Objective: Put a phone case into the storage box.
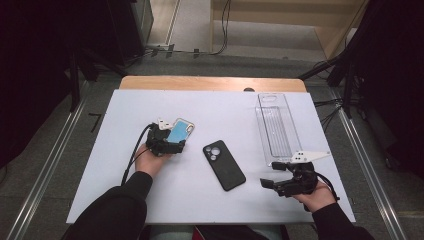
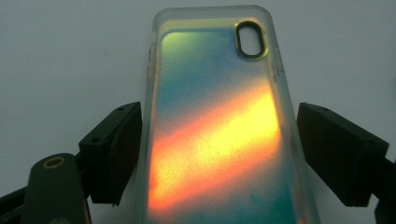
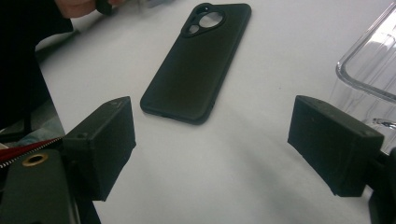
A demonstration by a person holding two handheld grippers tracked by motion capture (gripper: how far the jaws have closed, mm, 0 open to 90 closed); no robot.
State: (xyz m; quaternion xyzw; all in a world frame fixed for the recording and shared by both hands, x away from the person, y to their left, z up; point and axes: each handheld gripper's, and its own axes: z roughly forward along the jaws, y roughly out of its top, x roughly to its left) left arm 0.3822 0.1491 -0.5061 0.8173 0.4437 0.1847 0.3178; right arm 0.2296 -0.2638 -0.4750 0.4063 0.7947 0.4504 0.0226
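1. The iridescent phone case (image 2: 217, 126) is seen lying on the white tabletop (image 1: 200, 105), flanked by the jaws of the left claw (image 1: 176, 144), which are held apart.
2. The right claw (image 1: 267, 183) is held apart too, near the black phone (image 1: 224, 164) and clear tray (image 1: 276, 127).

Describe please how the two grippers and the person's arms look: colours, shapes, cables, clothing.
Both the left gripper and the right gripper are black, with two blocky, square-faced jaws. Each carries a pale three-cornered plate on top and trails a black cable. A brass-coloured ring sits near each gripper camera. The person wears dark long sleeves.
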